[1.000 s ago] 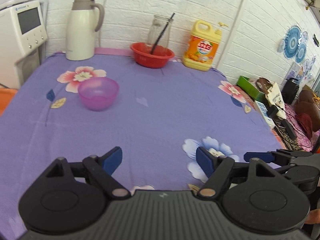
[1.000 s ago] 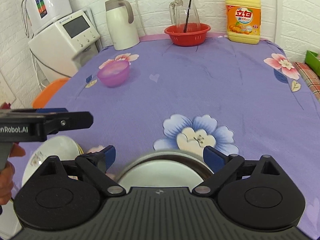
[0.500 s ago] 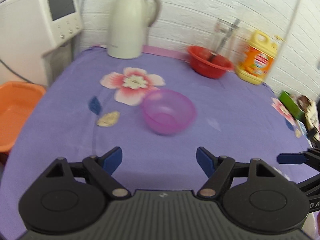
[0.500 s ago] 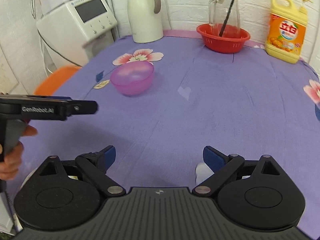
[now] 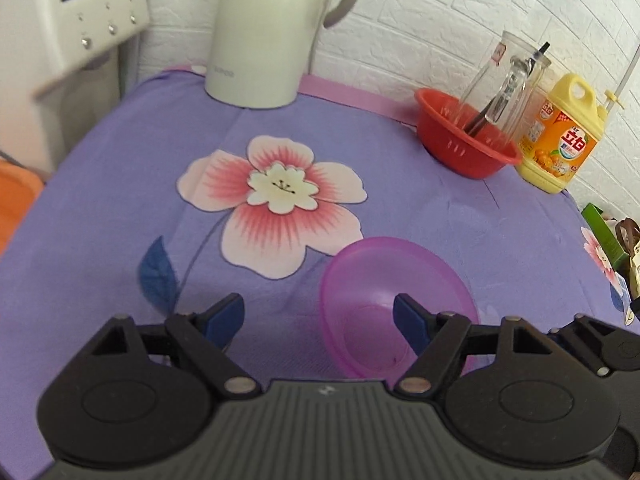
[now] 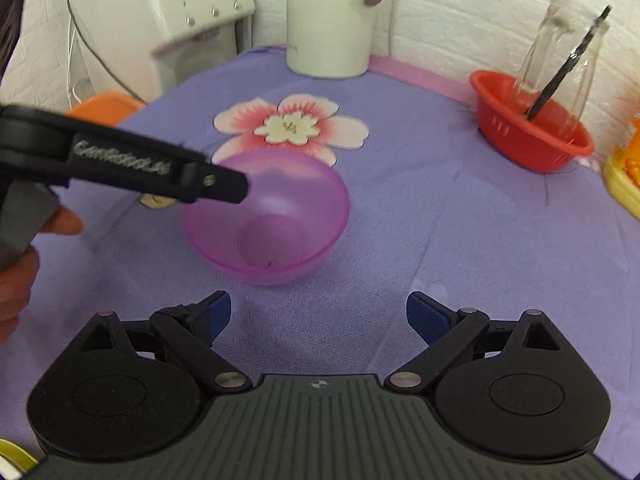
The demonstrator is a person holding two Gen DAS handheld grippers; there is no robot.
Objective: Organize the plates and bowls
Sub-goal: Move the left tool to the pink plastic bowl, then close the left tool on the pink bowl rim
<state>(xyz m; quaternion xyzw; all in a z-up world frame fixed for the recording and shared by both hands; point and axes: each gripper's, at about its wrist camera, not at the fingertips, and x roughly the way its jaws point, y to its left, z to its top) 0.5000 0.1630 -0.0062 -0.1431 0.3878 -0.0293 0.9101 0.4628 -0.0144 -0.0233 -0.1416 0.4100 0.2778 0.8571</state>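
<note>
**Left-wrist and right-wrist views: both tools open at the purple bowl**

Left-wrist view. The left tool [image 5: 318,316] has its jaws set wide apart with nothing gripped. Its right blue pad [image 5: 408,318] appears in front of the hollow of the purple bowl [image 5: 384,292]; whether the pad touches the bowl cannot be told. Its left pad appears over bare cloth. The bowl stands upright on the surface [image 5: 100,208], which is covered by a lilac cloth, just to the right of a large printed pink flower [image 5: 276,204]. At the far edge, from left to right, stand a white jug [image 5: 264,36], a red basket [image 5: 464,140] holding a glass pitcher [image 5: 508,76], and a yellow detergent bottle [image 5: 560,140]. A white appliance [image 5: 80,12] stands at the far left, beyond the surface.

Right-wrist view. The right tool [image 6: 318,316] is likewise wide open and empty, both pads over bare cloth nearer than the purple bowl [image 6: 280,216], which lies clear of them. The left tool [image 6: 224,184] enters from the left, held by a hand [image 6: 20,264]; its black tip overlaps the left rim of the bowl. The printed flower [image 6: 290,126] lies just beyond the bowl, the jug [image 6: 332,20] farther back, the red basket [image 6: 532,140] at the far right.
</note>
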